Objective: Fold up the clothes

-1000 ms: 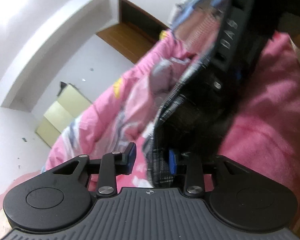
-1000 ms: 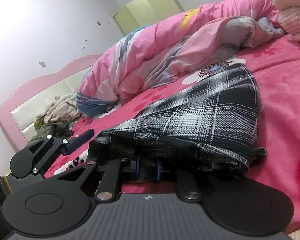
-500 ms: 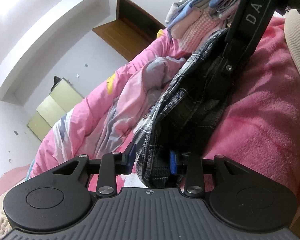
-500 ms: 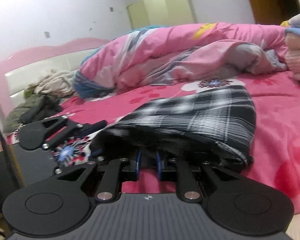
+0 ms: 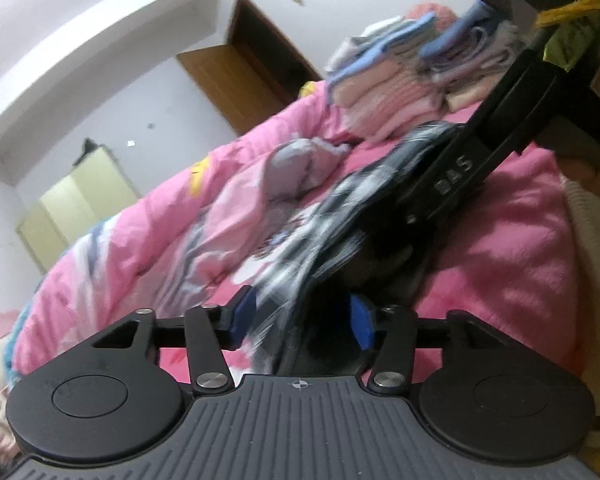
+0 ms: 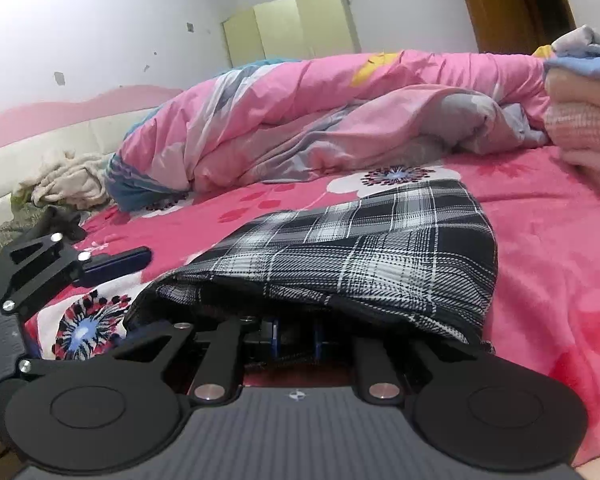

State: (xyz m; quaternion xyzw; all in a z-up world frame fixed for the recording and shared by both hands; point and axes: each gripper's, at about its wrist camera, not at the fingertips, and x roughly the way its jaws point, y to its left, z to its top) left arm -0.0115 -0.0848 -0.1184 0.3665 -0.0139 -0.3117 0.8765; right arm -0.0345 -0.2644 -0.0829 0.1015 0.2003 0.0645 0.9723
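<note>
A black-and-white plaid garment (image 6: 364,256) lies folded on the pink bed sheet (image 6: 548,248), in front of the bunched pink quilt (image 6: 300,120). In the right wrist view its long axis runs from the near edge, at the gripper, away and to the right toward the stack of folded clothes (image 6: 584,92); the far end is rounded, the near edge lifted off the sheet. The right gripper (image 6: 296,334) has its blue pads close together, pinching that near edge. The left gripper (image 5: 300,316), seen also at the left edge of the right wrist view, has its jaws opening: the blue pads (image 5: 242,314) stand apart with the blurred cloth between them, and neither pad visibly presses on it. A yellow-green wardrobe (image 6: 292,26) stands against the far wall.
</note>
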